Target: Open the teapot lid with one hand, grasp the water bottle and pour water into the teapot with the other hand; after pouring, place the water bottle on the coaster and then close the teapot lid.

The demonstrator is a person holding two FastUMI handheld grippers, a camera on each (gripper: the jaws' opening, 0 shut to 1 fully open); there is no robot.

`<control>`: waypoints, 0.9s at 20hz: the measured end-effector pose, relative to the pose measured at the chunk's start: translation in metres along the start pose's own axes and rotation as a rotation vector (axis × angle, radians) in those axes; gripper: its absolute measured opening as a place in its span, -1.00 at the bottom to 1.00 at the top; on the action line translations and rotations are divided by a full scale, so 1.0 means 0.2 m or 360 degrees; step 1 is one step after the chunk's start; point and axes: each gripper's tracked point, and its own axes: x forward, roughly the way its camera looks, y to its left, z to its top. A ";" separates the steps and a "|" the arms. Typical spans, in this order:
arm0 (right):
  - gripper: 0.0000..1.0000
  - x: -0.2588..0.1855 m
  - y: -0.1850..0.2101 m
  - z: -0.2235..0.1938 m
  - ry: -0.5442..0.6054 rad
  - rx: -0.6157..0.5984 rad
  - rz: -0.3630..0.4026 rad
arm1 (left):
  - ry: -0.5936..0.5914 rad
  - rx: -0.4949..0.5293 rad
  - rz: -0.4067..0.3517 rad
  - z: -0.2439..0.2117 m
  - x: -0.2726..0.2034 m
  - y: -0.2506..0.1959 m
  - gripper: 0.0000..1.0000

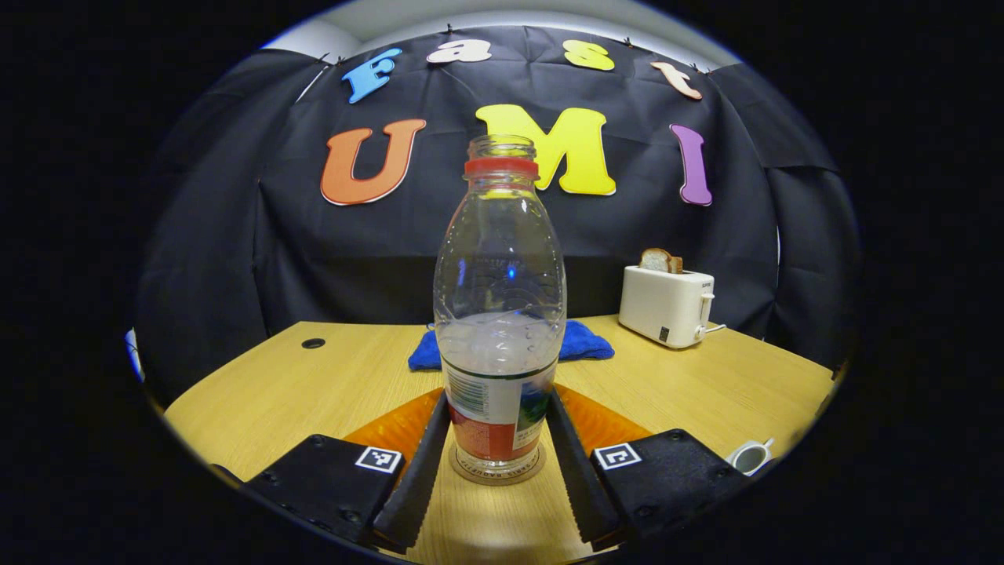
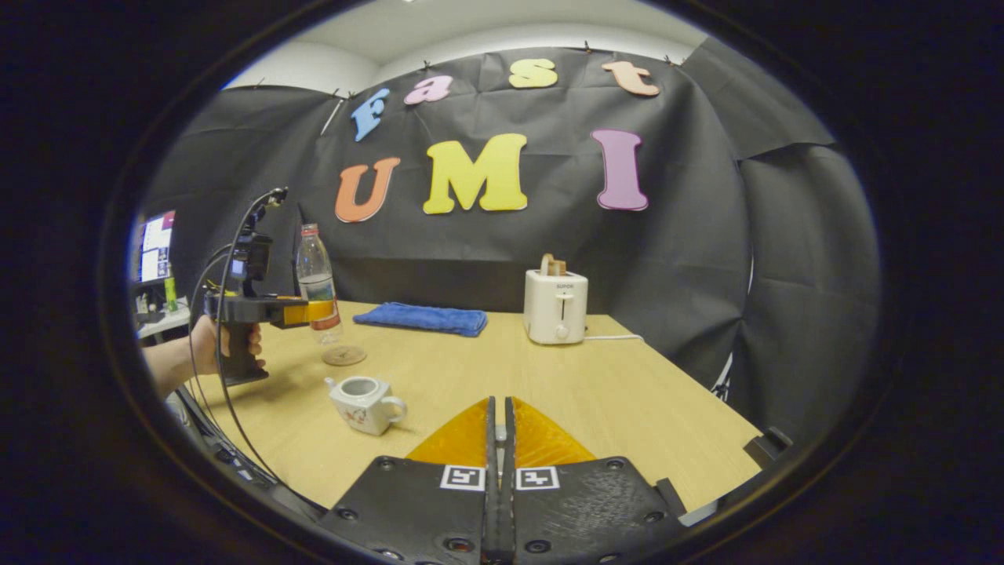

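Observation:
A clear, uncapped water bottle (image 1: pixel 499 314) with a red neck ring, about a third full, stands upright between the fingers of my left gripper (image 1: pixel 498 400). Both fingers press on its label. Its base sits on or just over a round coaster (image 1: pixel 464 472). In the right gripper view, a hand holds that left gripper (image 2: pixel 310 312) around the bottle (image 2: pixel 316 275) over the coaster (image 2: pixel 343 355). The white teapot (image 2: pixel 365 402) stands lidless in front of it, and also shows as a teapot (image 1: pixel 749 457) at the lower right. My right gripper (image 2: pixel 500 402) is shut on a small pale piece, seemingly the lid's knob; the rest is hidden.
A white toaster (image 2: pixel 555 306) holding a bread slice stands at the back of the wooden table (image 2: pixel 627 408), its cord running right. A folded blue cloth (image 2: pixel 421 318) lies left of it, behind the bottle. A desk with a screen (image 2: pixel 157 247) is beyond the left edge.

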 end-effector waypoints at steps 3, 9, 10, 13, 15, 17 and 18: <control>-1.00 0.03 -0.02 -0.01 0.0006 -0.0027 -0.0028 | 0.0039 0.0005 0.0011 -0.05 0.07 0.01 0.49; -1.00 0.07 0.01 -0.03 0.0026 -0.0035 -0.0006 | 0.0079 -0.0008 0.0019 -0.11 0.12 0.02 0.53; -1.00 0.07 0.02 -0.03 0.0029 -0.0036 -0.0005 | 0.0085 -0.0009 0.0027 -0.12 0.12 0.02 0.55; -1.00 0.07 0.01 -0.03 0.0029 -0.0037 -0.0008 | 0.0102 -0.0010 0.0029 -0.15 0.13 0.06 0.56; -1.00 0.06 0.01 -0.03 0.0027 -0.0036 -0.0010 | 0.0105 -0.0005 0.0026 -0.15 0.12 0.05 0.58; -1.00 0.06 0.01 -0.03 0.0026 -0.0038 -0.0010 | 0.0095 -0.0004 0.0020 -0.14 0.12 0.05 0.66; -1.00 0.06 0.02 -0.02 0.0025 -0.0040 -0.0009 | 0.0092 -0.0002 0.0023 -0.13 0.11 0.05 0.75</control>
